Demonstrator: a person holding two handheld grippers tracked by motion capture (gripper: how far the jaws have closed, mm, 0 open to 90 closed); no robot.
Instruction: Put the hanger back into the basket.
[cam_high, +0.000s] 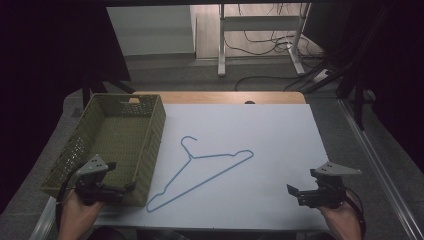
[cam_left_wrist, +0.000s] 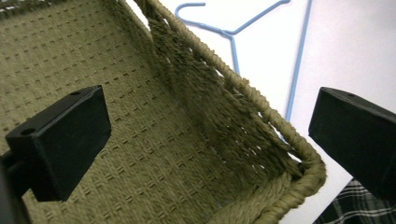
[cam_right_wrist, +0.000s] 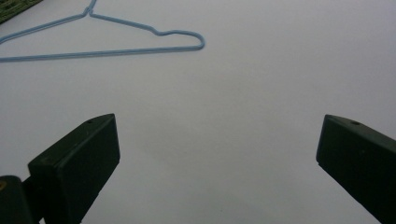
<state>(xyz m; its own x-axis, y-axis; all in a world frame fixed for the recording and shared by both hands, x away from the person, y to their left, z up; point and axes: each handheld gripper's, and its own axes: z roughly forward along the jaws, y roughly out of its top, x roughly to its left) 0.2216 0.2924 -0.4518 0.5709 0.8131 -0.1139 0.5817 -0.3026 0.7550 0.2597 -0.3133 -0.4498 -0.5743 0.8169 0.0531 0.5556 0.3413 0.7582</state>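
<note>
High view, hanger: the blue wire hanger (cam_high: 200, 172) is lying flat on the white sheet (cam_high: 280, 150), just beside the basket (cam_high: 150, 107), on its right, hook pointing away from the person.
High view, basket: it is sitting with nothing in it, at the sheet's left edge.
High view, left gripper: the left gripper (cam_high: 122, 189) is hovering over the basket's near corner, jaws spread, gripping nothing.
High view, right gripper: the right gripper (cam_high: 295, 192) is waiting well to the right of the hanger, released, empty.
Left gripper view, basket: we're looking down into its woven floor, one jaw over the inside and the other out past the rim (cam_left_wrist: 261, 105).
Left gripper view, hanger: the hook and neck (cam_left_wrist: 224, 32) are lying just beyond the basket wall, apart from both jaws.
Right gripper view, hanger: its shoulder end (cam_right_wrist: 187, 39) is resting far ahead of the wide-open jaws, bare sheet in between.
Progress: nothing is lifted yet; I'm judging this as the very start.
Left to do: reaching the hanger, closing on the wire, carrying it over to the basket, probably.
</note>
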